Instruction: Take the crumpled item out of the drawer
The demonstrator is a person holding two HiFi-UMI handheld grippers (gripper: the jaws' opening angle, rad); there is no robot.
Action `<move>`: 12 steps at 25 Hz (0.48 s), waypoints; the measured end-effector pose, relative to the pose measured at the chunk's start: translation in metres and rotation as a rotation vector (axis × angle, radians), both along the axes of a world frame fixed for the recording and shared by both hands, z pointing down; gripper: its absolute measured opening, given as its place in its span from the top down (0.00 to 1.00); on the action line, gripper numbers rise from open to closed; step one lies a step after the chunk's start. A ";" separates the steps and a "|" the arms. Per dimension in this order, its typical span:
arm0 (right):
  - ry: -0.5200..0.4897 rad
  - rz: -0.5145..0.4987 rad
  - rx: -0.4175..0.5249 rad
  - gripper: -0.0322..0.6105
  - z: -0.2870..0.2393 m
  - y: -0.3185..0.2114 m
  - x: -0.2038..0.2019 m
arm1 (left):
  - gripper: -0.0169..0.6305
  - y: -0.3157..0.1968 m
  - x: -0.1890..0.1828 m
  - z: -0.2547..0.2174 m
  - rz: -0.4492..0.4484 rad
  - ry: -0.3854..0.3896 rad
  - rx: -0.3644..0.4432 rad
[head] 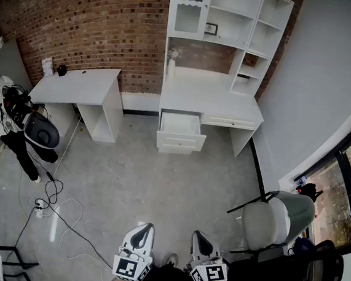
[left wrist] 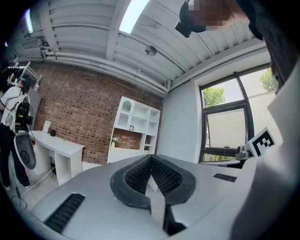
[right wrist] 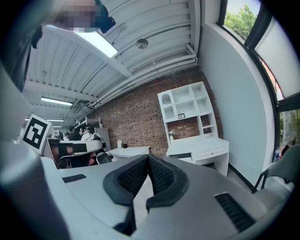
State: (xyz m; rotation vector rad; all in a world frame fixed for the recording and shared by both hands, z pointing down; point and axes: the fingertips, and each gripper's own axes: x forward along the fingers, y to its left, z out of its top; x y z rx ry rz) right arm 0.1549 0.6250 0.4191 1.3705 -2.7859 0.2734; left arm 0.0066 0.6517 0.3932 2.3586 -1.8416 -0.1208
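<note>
Left gripper [head: 144, 228] and right gripper [head: 198, 235] were clenched, empty.
Both sat bottom centre, the open drawer [head: 180, 123] upper centre.

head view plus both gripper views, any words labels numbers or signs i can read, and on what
No readable words, brands or numbers in any view.
Marker cube on the left gripper, and the one on the right gripper: black-and-white square codes only, no letters.
Small frame in the shelf unit: too small to read.
Card on the left desk: too small to read.
</note>
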 end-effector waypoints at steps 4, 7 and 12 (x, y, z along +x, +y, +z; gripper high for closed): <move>-0.001 -0.002 0.006 0.93 -0.001 -0.001 -0.003 | 0.93 -0.002 -0.001 -0.003 0.003 -0.002 0.008; -0.004 -0.003 0.010 0.93 -0.002 0.001 -0.002 | 0.94 -0.001 0.002 -0.002 0.006 -0.003 0.009; -0.021 0.003 0.015 0.93 -0.007 -0.001 0.002 | 0.94 -0.003 0.004 -0.001 0.010 0.001 -0.002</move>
